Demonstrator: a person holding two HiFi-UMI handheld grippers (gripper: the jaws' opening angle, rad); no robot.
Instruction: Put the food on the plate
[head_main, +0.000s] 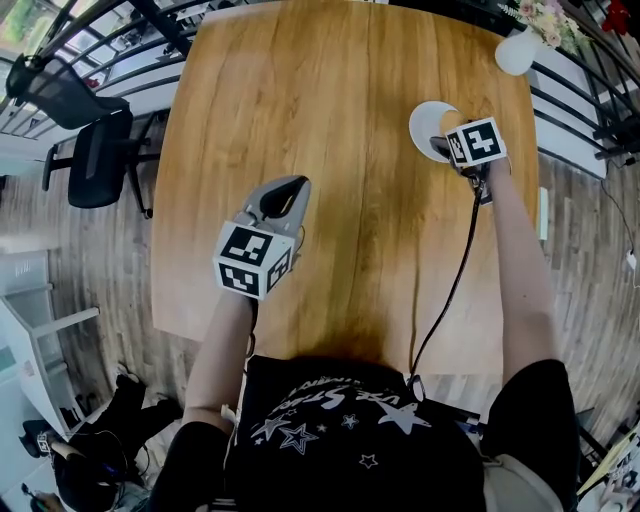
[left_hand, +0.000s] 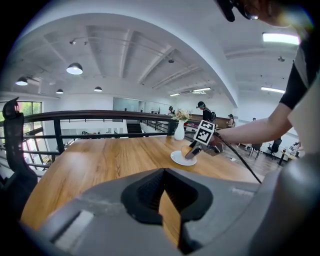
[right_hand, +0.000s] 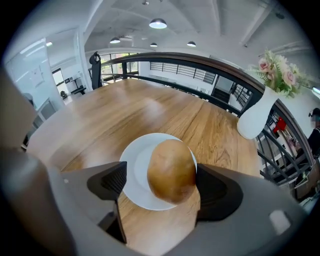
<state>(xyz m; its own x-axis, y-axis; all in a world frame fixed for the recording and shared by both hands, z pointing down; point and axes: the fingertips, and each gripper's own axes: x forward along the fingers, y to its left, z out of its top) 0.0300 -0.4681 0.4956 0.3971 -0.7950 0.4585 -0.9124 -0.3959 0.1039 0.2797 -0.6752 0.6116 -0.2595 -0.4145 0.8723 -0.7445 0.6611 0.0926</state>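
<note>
A round brown potato-like piece of food (right_hand: 171, 170) rests on the small white plate (right_hand: 134, 172) on the wooden table (head_main: 330, 150). My right gripper (right_hand: 161, 176) points steeply down over the plate and stands open around the food: the right pad is against it and a gap shows at the left pad. In the head view the plate (head_main: 426, 124) lies at the table's far right with the right gripper (head_main: 447, 140) on it. My left gripper (head_main: 285, 192) hovers over the table's left middle, shut and empty, well apart from the plate (left_hand: 181, 159).
A white vase (right_hand: 257, 117) with flowers stands at the table's far right corner, beyond the plate. A black railing (left_hand: 100, 116) runs behind the table. An office chair (head_main: 100, 160) stands off the table's left side. A cable (head_main: 455, 275) trails from the right gripper.
</note>
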